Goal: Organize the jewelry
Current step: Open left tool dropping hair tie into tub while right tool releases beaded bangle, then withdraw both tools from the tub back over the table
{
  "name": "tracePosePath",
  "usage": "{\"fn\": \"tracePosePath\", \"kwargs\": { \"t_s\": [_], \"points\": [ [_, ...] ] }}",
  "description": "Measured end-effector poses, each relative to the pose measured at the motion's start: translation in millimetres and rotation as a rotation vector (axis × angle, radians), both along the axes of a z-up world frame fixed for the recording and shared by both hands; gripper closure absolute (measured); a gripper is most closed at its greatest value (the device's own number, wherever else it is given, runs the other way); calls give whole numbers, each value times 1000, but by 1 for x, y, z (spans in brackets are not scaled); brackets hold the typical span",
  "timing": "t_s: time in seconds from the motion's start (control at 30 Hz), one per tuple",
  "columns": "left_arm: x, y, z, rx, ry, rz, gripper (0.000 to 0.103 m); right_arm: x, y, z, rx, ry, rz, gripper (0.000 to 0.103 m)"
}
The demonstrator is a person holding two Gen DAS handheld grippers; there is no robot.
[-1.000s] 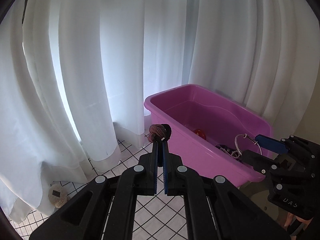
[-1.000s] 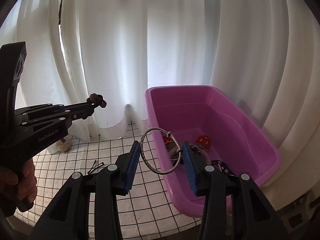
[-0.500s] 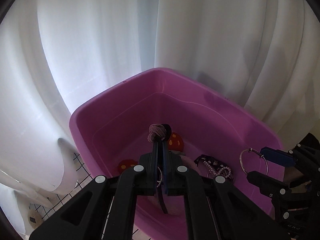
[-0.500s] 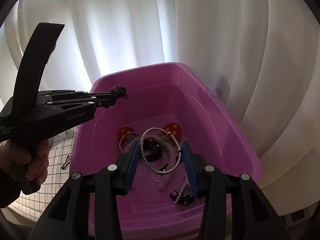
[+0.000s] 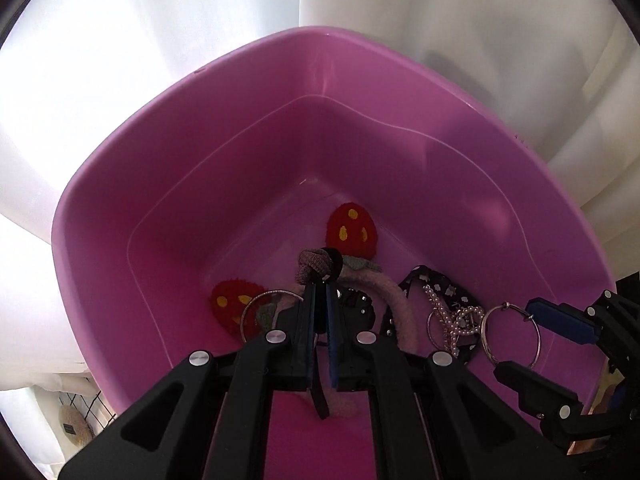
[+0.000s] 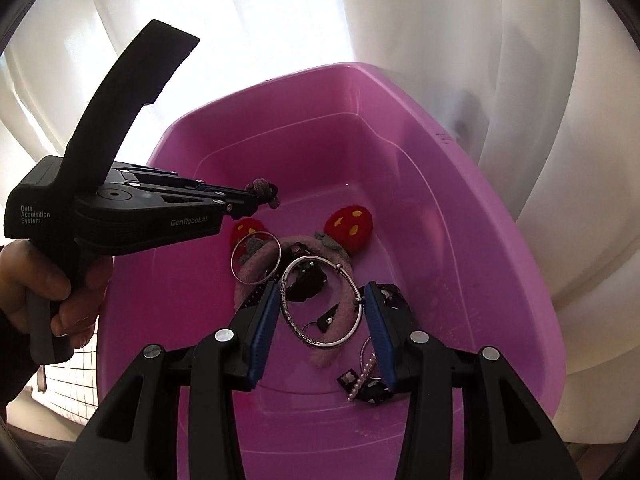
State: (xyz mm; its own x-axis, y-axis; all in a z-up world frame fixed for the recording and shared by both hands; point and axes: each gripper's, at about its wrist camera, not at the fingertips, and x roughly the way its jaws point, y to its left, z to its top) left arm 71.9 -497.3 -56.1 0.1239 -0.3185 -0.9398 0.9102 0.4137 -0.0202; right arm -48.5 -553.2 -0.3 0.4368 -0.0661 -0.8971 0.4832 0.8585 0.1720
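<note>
Left gripper (image 5: pixel 320 300) jaws clenched on hair tie (image 5: pixel 316 264); right gripper (image 6: pixel 324 308) jaws grasping bangle (image 6: pixel 289 312). Both over pink tub (image 6: pixel 500 280); strawberry clip (image 6: pixel 349 227) at 12 o'clock of bangle.

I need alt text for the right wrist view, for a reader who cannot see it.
The right tongs hold a silver bangle over a purple tub of jewelry and hair accessories. At left, a hand holds the left tongs, shut on a knotted hair tie.

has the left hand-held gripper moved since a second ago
Yes. The left hand-held gripper, shut on a knotted hair tie, went from beside the pink tub, over the checked cloth, to above its inside.
</note>
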Motion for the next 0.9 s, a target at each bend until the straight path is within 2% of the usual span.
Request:
{"fn": "tracePosePath", "kwargs": {
  "t_s": [0.1, 0.13, 0.2, 0.23, 0.27, 0.3, 0.37, 0.9],
  "points": [
    [5, 0, -3, 28, 21, 13, 92, 4, -3, -5, 11, 11, 5, 61],
    [6, 0, -4, 35, 28, 21, 86, 5, -4, -6, 12, 11, 5, 61],
    [8, -1, -2, 27, 27, 37, 54, 7, -6, -7, 9, 16, 6, 58],
    [9, -1, 0, 17, 20, 43, 45, 8, -6, -7, 8, 17, 9, 53],
    [9, -1, 3, 3, 15, 44, 32, 9, -6, -5, 7, 14, 13, 42],
    [7, -1, 5, -9, 7, 37, 26, 9, -6, -4, 3, 9, 16, 39],
    [6, -2, 7, -2, -26, 35, 22, 10, -6, -2, -3, 5, 19, 39],
    [9, -1, 7, -8, -14, 49, 22, 10, -6, -5, 17, 4, 38, 39]
  ]
}}
